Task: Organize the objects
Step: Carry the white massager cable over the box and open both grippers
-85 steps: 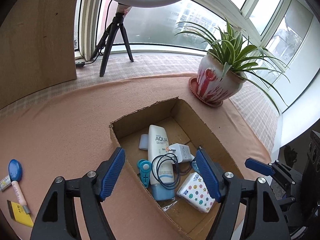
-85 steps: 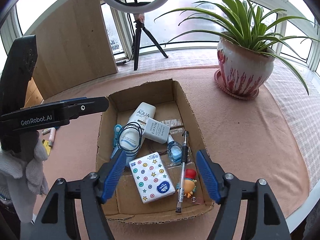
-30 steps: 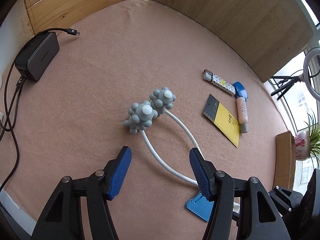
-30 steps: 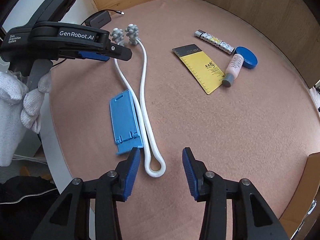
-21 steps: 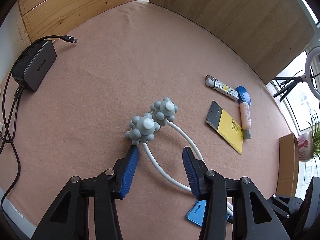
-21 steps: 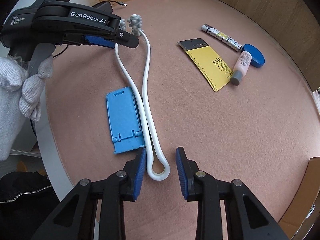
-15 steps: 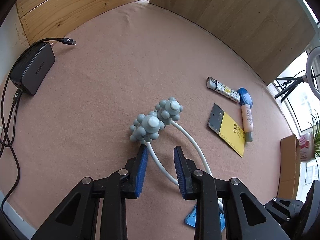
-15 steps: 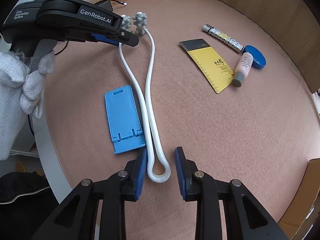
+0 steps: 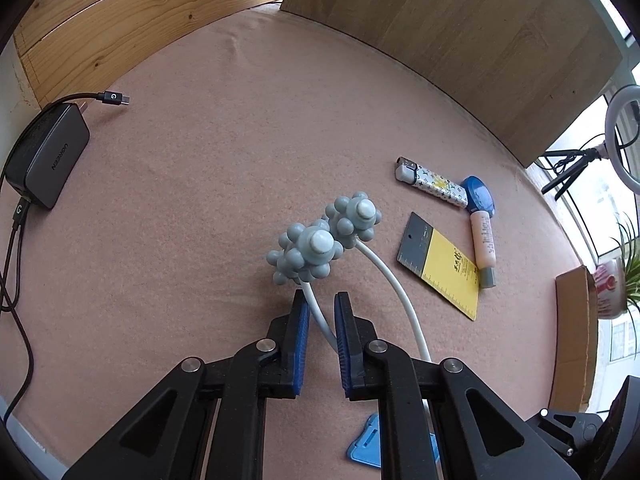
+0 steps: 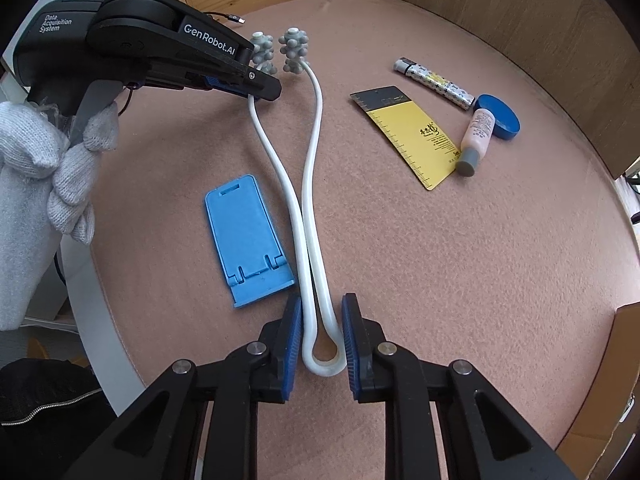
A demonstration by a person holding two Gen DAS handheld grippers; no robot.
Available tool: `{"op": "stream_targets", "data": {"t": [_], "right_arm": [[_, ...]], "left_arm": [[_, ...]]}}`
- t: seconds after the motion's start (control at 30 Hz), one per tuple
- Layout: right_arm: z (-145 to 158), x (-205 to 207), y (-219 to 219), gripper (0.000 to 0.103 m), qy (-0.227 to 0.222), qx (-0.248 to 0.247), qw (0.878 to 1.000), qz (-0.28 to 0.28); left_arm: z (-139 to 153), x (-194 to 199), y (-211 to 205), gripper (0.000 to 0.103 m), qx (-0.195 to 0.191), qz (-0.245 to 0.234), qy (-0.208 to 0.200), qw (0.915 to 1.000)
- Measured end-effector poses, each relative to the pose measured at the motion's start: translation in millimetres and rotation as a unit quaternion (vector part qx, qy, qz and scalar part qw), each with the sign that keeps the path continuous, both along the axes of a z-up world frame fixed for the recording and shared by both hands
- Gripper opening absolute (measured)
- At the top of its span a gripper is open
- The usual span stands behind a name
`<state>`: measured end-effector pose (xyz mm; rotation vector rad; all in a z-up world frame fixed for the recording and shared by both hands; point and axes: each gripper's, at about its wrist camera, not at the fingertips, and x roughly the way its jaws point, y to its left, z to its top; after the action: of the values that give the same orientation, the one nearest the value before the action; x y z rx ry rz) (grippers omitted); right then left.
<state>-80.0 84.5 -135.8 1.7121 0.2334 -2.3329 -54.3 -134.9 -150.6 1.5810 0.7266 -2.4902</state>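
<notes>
White massager (image 10: 308,184) arms now sit pinched: our left gripper (image 9: 320,320) has narrowed onto one stem, right gripper (image 10: 320,332) onto the loop, ready for lifting.

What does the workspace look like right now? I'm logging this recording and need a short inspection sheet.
Surface: pink felt-covered table.
Job's things: white U-shaped massager with two knobbly grey heads; cardboard box at the far edge.
Clutter: blue phone stand, yellow ruler card, patterned lighter, small tube, blue round lid.
Grippers: left hand-held gripper closed on one massager arm below a head; right hand-held gripper straddles the bend, contact unclear.
Cables: black cable from grey charger.
Surroundings: wooden panels, ring light, potted plant.
</notes>
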Motion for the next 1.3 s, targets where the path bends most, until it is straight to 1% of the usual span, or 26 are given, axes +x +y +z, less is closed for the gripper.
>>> {"op": "stream_targets", "data": {"t": [0.1,0.23,0.3,0.4,0.47,0.57,0.6,0.8,0.9,1.13,1.3], "right_arm": [[3.4,5.9,-1.8,0.017,0.003,-0.007,1.0,-0.011],[10.1,15.0,8.3,0.017,0.011,-0.012,0.999,-0.029],[14.0,20.7,16.2,0.017,0.015,-0.016,0.999,-0.041],[19.6,30.4,36.1,0.017,0.023,-0.018,0.998,-0.061],[23.8,37.1,47.8,0.017,0.029,-0.017,0.997,-0.075],[29.6,48.7,64.5,0.016,0.037,-0.015,0.994,-0.097],[33.2,37.9,65.7,0.016,0.038,-0.015,0.994,-0.106],[45.1,44.7,106.8,0.016,0.053,-0.013,0.986,-0.157],[52.0,56.6,124.7,0.016,0.06,-0.013,0.981,-0.183],[60.2,75.3,171.8,0.016,0.077,-0.01,0.968,-0.239],[66.4,94.5,205.2,0.016,0.085,0.0,0.957,-0.279]], "left_arm": [[4.7,-5.8,11.2,0.013,0.002,-0.01,0.004,0.9999],[14.5,-14.6,31.8,0.012,0.002,-0.028,0.016,0.9995],[20.3,-25.6,32.8,0.012,0.001,-0.041,0.023,0.9989],[32.0,-43.2,48.5,0.012,-0.002,-0.06,0.032,0.9977],[40.9,-42.0,58.8,0.012,-0.002,-0.076,0.037,0.9964],[47.9,-61.5,82.4,0.011,-0.002,-0.099,0.046,0.994],[49.8,-65.6,92.0,0.011,-0.002,-0.106,0.05,0.9931],[64.3,-100.0,148.1,0.011,0.002,-0.152,0.068,0.986],[74.6,-112.2,179.0,0.011,0.003,-0.176,0.077,0.9813],[95.1,-130.8,249.9,0.01,0.009,-0.227,0.095,0.9691],[101.5,-141.3,301.0,0.01,0.023,-0.262,0.103,0.9593]]}}
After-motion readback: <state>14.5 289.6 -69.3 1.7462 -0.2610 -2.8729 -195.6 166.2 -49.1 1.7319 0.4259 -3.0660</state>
